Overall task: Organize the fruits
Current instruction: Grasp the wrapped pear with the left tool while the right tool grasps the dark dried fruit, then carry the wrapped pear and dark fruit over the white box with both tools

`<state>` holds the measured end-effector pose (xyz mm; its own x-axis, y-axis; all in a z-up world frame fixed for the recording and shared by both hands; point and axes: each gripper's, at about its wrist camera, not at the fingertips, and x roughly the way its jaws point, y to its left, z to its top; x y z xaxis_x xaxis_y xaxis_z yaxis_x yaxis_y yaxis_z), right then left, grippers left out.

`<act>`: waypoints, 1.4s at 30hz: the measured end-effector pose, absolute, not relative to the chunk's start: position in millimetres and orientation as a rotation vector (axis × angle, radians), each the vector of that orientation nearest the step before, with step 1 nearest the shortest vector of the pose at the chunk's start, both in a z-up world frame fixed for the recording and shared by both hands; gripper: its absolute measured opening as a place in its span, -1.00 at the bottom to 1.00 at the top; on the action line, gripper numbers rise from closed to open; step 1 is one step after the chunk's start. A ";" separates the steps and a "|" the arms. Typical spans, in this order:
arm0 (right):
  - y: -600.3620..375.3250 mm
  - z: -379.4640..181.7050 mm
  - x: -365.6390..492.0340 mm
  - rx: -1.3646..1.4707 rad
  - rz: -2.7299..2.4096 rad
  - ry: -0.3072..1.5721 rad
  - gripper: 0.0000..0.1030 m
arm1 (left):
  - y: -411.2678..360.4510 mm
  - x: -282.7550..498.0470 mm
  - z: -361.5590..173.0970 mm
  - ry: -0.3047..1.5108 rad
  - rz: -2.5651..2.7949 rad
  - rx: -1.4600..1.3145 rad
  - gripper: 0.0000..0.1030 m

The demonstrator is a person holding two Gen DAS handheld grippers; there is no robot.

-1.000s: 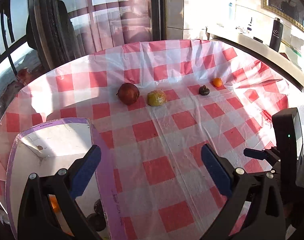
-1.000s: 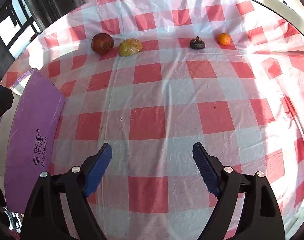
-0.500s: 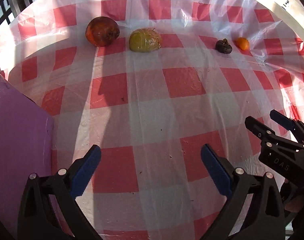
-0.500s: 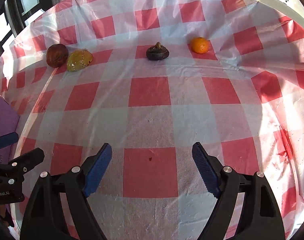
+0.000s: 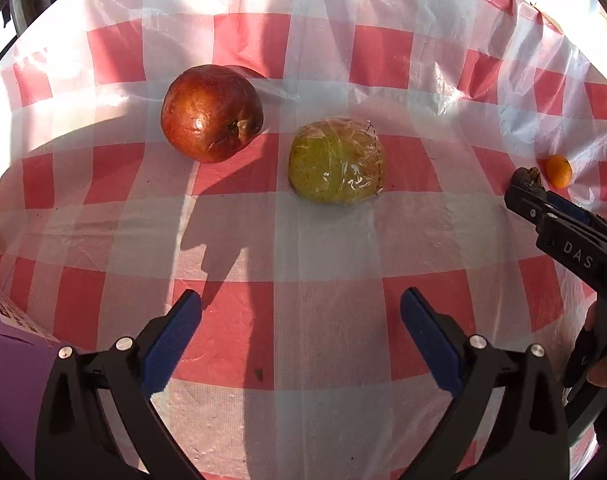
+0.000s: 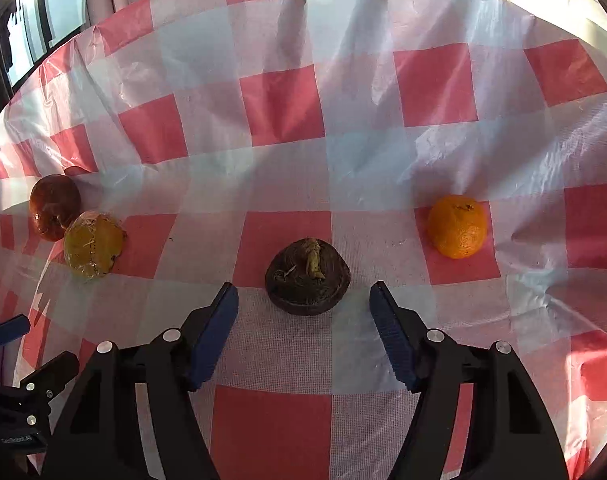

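A red pomegranate (image 5: 211, 114) and a plastic-wrapped yellow-green fruit (image 5: 337, 160) lie on the checked tablecloth ahead of my open, empty left gripper (image 5: 301, 334). In the right wrist view my open right gripper (image 6: 303, 312) sits just short of a dark brown fruit (image 6: 307, 282), a finger on each side, not touching. A small orange (image 6: 457, 226) lies to its right. The pomegranate (image 6: 54, 206) and wrapped fruit (image 6: 93, 248) show at far left. The right gripper (image 5: 543, 200) shows at the right edge of the left wrist view, by the dark fruit (image 5: 527, 178) and orange (image 5: 558, 171).
A purple box corner (image 5: 7, 344) is at lower left in the left wrist view. The red-and-white plastic tablecloth (image 6: 287, 104) is wrinkled, with raised folds at the back and right. Windows lie beyond the table's far left edge.
Both grippers have moved forward toward the fruits. The left one left the purple box and now faces the pomegranate and wrapped fruit; the right one closed in on the dark fruit. Both stay open.
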<state>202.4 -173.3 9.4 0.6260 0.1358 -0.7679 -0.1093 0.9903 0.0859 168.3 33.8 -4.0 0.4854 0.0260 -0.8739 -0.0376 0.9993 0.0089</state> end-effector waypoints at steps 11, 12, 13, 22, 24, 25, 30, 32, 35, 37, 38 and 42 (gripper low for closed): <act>-180.7 10.9 222.1 0.063 0.118 0.880 -0.01 | 19.9 243.3 -6.9 0.978 0.057 -0.002 0.95; -179.3 10.9 222.7 0.052 0.113 0.881 0.00 | 18.9 249.5 -6.8 0.975 0.055 -0.001 0.95; -179.0 11.1 222.2 0.045 0.112 0.882 0.01 | 17.9 255.1 -6.7 0.972 0.053 0.001 0.95; -174.1 10.8 216.0 0.042 0.114 0.882 0.01 | 0.7 268.1 -0.8 0.906 -0.034 0.053 0.24; -171.6 12.0 215.2 0.035 0.111 0.883 0.01 | 0.7 265.6 -0.3 0.907 -0.046 0.058 0.24; -170.7 11.8 215.2 0.030 0.109 0.883 0.00 | 0.5 263.8 0.0 0.910 -0.051 0.058 0.24; -165.7 10.4 217.4 0.013 0.104 0.884 -0.01 | 1.2 223.0 4.4 0.925 -0.086 0.019 0.24; -164.3 9.1 217.7 0.011 0.104 0.884 -0.02 | 4.7 200.1 7.0 0.936 -0.090 -0.015 0.24; -163.9 8.3 218.2 0.011 0.104 0.883 -0.06 | 11.9 157.0 10.0 0.969 -0.105 -0.060 0.24; -165.9 8.8 217.3 0.024 0.089 0.879 -0.17 | 15.8 131.0 10.9 1.002 -0.128 -0.078 0.24; -168.3 9.0 216.2 0.042 0.092 0.874 -0.17 | 16.5 112.6 11.4 1.018 -0.143 -0.083 0.24; -176.8 9.2 192.1 0.116 0.077 0.881 -0.18 | 22.2 56.5 16.3 1.071 -0.214 -0.089 0.24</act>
<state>192.1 -176.8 9.2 0.6341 0.1145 -0.7647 -0.0192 0.9910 0.1325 56.5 22.2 16.3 0.4605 -0.2171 -0.8607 0.1307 0.9756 -0.1762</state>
